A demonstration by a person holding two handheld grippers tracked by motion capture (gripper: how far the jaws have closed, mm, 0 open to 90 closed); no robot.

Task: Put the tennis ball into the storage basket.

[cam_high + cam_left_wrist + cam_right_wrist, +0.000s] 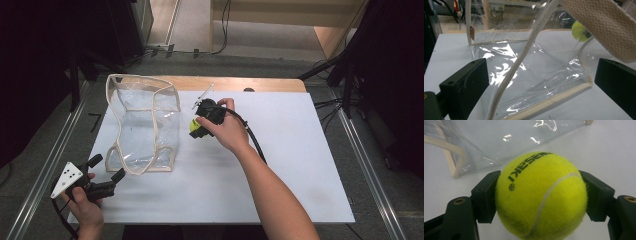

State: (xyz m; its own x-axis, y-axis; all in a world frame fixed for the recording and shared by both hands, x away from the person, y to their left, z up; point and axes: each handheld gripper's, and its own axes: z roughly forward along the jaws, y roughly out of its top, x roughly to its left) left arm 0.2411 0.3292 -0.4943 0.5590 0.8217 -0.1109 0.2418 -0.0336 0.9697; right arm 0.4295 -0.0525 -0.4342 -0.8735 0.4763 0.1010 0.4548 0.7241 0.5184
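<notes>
Gripping a yellow tennis ball [540, 196] between both black jaws, pads pressed against its left and right sides, with the printed brand lettering turned up toward 11 o'clock in the right gripper view. Held by the right gripper [196, 129] just above the white table cover [300, 165], near the middle of the table in the high view. Lying close beside the ball at 9 o'clock, apart from it, a clear plastic bag [144, 125] with cream fabric trim, standing open and slumped. Seen again through the bag's clear wall at 1 o'clock in the left gripper view, the same ball [579, 30].

Spread wide apart, clamping nothing, the jaws of the left gripper [107, 175], resting at about 7 o'clock on the table, aimed at the bag's near bottom corner. Crossing between those parted jaws in the left gripper view, a cream strap [520, 62] of the bag [541, 70], not pinched by either pad. Wrapped around the gripper body, the left hand [85, 205]; around the other, the right hand [227, 131], forearm running down toward 5 o'clock.
</notes>
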